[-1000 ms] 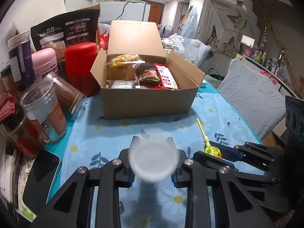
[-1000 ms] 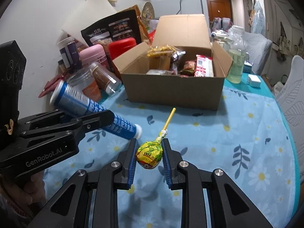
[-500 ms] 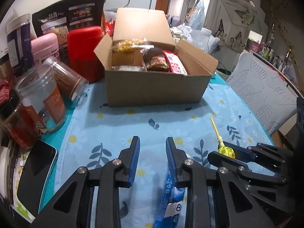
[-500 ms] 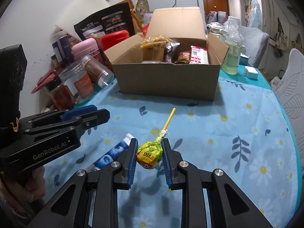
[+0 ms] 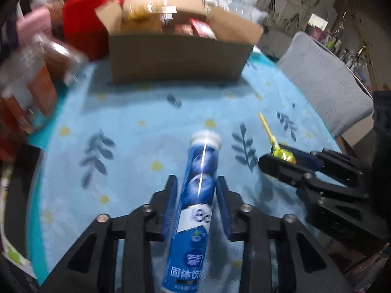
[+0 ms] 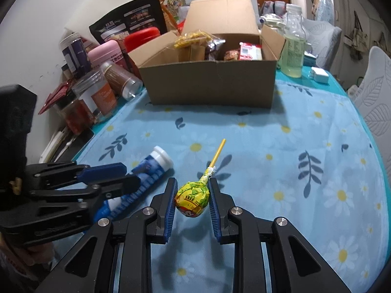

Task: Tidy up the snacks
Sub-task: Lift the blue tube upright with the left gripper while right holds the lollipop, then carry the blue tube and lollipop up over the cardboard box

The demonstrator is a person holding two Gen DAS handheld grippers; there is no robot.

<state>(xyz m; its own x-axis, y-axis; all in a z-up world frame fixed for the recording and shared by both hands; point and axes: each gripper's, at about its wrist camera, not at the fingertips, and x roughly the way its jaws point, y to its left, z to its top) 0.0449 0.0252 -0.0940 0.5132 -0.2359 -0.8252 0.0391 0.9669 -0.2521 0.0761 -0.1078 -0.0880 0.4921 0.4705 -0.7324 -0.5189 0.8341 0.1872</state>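
Tool (image 6: pixel 110 175) reads "GenRobot"; tube (image 5: pixel 198 195) "固体饮".

Left wrist view: heavy motion blur, worst at cardboard box (image 5: pixel 178 56); glare streak on blue tube (image 5: pixel 199 195). Right wrist view: sharp, evenly lit. Fisheye edges dark

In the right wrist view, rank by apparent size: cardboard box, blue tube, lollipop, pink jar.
1. Cardboard box, clearly largest.
2. Blue tube and pink jar look comparable; the tube is nearer and partly hidden by the left gripper, so unranked.
3. Lollipop, smallest despite being nearest.
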